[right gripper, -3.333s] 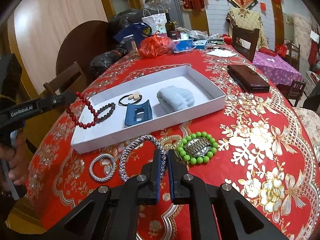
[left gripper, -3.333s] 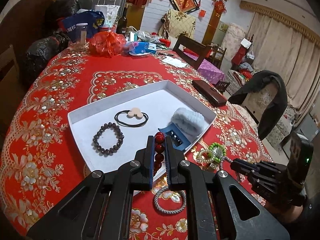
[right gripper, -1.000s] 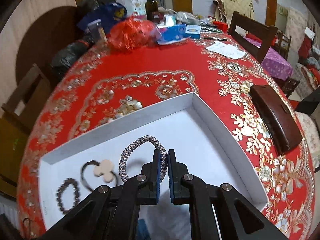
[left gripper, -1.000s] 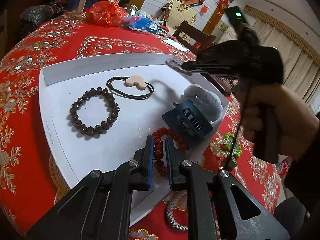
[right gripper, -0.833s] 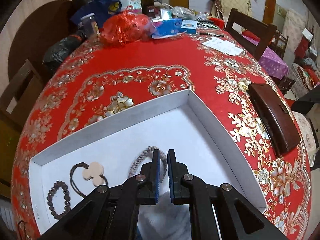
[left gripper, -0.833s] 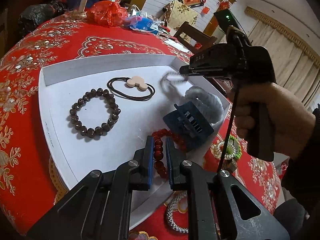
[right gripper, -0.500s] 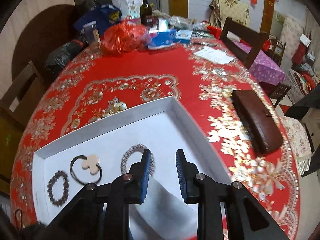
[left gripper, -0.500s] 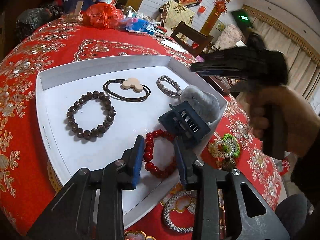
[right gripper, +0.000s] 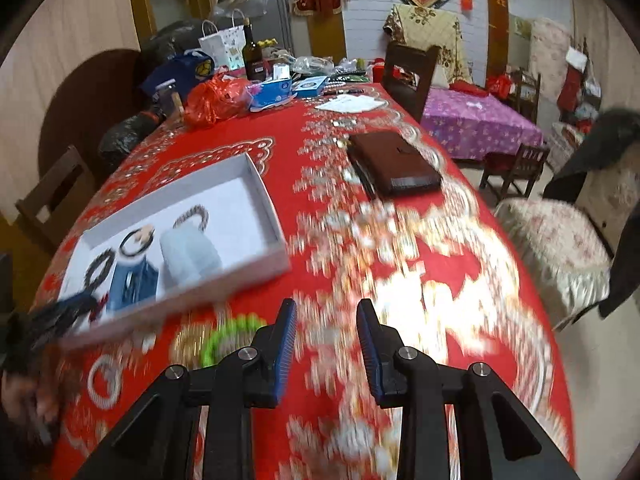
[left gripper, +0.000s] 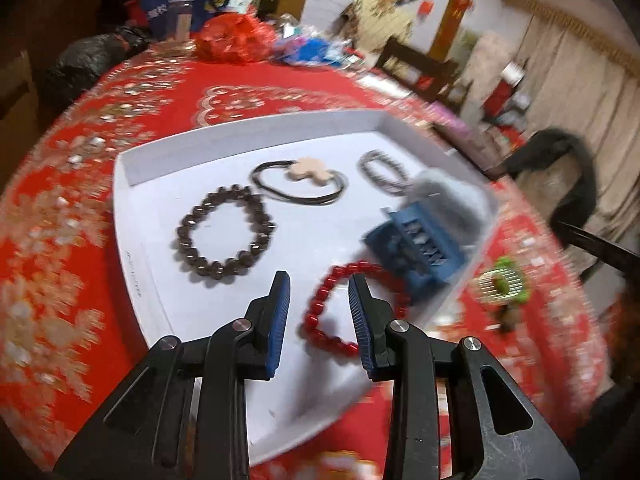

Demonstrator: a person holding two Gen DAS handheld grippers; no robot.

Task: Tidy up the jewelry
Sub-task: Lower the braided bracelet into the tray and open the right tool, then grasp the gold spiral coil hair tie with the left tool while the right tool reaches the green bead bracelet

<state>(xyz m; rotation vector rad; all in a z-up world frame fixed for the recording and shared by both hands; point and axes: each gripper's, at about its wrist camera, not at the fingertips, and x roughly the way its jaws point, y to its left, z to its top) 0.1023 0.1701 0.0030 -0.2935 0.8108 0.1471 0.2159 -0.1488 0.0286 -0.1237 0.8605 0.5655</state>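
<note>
A white tray (left gripper: 132,168) on the red tablecloth holds a dark bead bracelet (left gripper: 224,236), a black hair tie with a beige charm (left gripper: 304,178), a grey braided bracelet (left gripper: 382,170), a pale blue cloth (left gripper: 448,200), a blue hair clip (left gripper: 416,244) and a red bead bracelet (left gripper: 332,312). My left gripper (left gripper: 319,280) is open and empty just above the red bracelet. My right gripper (right gripper: 326,308) is open and empty over the tablecloth, right of the tray (right gripper: 256,176). A green bead bracelet (right gripper: 228,336) and a silvery braided bracelet (right gripper: 106,380) lie on the cloth outside the tray.
A brown leather case (right gripper: 392,160) lies on the table beyond the right gripper. Bags, a bottle (right gripper: 252,60) and boxes crowd the far end. Chairs stand around the table. The green bracelet also shows in the left wrist view (left gripper: 504,280). Both views are motion-blurred.
The left gripper opened and left the red bracelet in the tray. The right gripper opened, left the grey braided bracelet in the tray and pulled back to the right.
</note>
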